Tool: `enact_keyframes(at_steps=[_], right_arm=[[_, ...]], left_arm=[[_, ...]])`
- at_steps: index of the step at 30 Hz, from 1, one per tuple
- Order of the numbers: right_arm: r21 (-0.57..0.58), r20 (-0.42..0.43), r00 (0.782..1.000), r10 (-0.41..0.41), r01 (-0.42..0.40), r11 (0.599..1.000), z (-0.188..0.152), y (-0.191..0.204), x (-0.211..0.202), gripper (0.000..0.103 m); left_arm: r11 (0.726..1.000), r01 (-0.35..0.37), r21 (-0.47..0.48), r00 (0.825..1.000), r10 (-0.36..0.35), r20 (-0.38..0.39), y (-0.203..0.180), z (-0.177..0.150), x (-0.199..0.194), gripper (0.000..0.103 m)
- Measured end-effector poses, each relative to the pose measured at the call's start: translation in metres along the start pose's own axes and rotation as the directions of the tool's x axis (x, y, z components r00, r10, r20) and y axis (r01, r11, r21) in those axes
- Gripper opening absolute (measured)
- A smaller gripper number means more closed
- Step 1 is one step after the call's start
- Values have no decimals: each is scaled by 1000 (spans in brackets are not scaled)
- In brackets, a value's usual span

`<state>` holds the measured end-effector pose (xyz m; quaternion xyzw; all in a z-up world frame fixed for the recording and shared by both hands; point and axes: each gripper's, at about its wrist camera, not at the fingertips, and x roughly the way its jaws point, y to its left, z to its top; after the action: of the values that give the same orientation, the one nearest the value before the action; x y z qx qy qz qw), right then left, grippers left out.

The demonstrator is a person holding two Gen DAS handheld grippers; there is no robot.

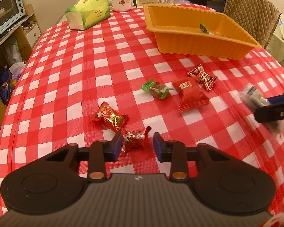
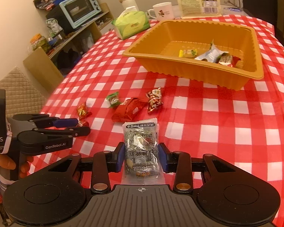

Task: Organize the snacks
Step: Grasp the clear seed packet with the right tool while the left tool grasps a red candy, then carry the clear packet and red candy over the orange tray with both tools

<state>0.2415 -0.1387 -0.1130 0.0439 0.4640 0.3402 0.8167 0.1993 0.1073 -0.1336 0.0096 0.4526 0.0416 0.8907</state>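
A red-and-white checked tablecloth (image 1: 70, 87) covers the table; a toaster oven (image 1: 6, 17) sits on shelves beside it. The left gripper (image 1: 137, 144) straddles a red candy (image 1: 135, 139), jaws not clamped. The right gripper (image 2: 141, 156) clamps a clear snack packet (image 2: 141, 147) near the orange tray (image 2: 195, 71).

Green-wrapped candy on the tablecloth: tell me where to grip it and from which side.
Grip the green-wrapped candy across its plump middle, coming down from above with the fingers either side of its long axis. It lies flat on the tablecloth, its twisted ends are thin and floppy, and it sits apart from the red pillow pack, so there is room.
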Motion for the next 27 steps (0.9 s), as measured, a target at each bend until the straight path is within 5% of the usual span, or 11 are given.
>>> enact_keyframes(at_steps=[6,27], right_arm=[[7,2,1000,-12,12,1000,-1,0,-3,38],[-9,25,1000,3,-3,1000,7,4,-12,38]], left_arm=[[1000,7,-1,1000,-7,-1,2,0,2,21],[992,85,-91,996,-83,26,8,10,-38,20]])
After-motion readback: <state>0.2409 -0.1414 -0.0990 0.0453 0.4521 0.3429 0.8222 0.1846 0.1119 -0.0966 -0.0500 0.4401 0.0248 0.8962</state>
